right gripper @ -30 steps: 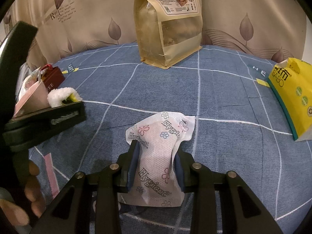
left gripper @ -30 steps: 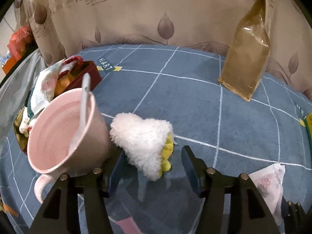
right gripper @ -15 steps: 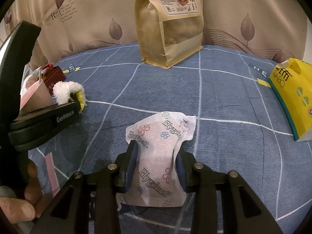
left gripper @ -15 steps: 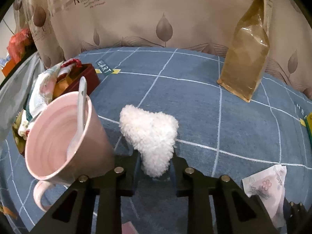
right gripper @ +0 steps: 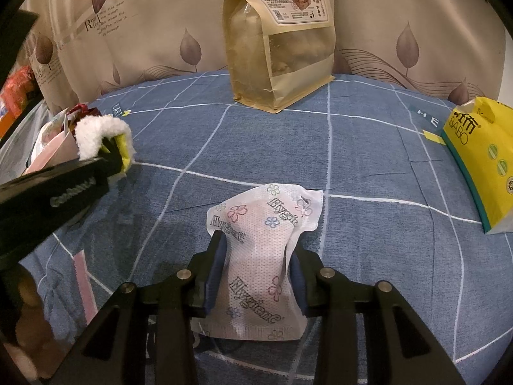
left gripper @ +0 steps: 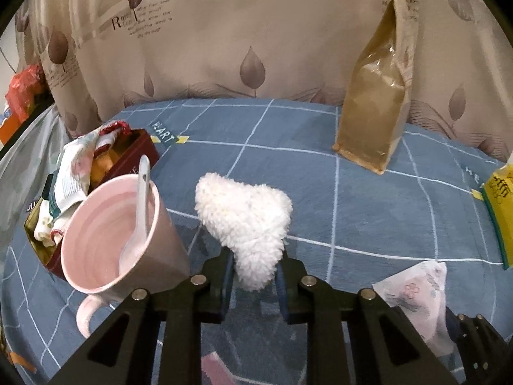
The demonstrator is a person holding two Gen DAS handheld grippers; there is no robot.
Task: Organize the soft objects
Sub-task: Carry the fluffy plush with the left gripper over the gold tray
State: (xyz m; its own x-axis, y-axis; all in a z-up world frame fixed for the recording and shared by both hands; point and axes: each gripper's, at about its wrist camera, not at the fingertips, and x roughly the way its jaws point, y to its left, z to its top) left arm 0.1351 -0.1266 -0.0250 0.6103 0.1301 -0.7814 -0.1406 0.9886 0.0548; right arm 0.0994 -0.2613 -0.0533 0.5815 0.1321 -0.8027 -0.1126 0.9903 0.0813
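My left gripper (left gripper: 253, 269) is shut on a fluffy white soft toy (left gripper: 247, 221) with a yellow underside and holds it above the blue checked cloth. The toy also shows at the left of the right wrist view (right gripper: 99, 138), held by the left gripper (right gripper: 112, 160). My right gripper (right gripper: 258, 256) is shut on a white floral sanitary-pad packet (right gripper: 263, 240), which also shows at the lower right of the left wrist view (left gripper: 416, 292).
A pink mug (left gripper: 118, 234) with a spoon stands just left of the toy. A dark red box (left gripper: 128, 160) stuffed with packets sits behind it. A tan snack bag (right gripper: 279, 38) stands at the back. A yellow tissue pack (right gripper: 481, 160) lies at the right.
My left gripper closed on the white toy and lifted it off the cloth. My right gripper kept its hold on the packet and barely moved.
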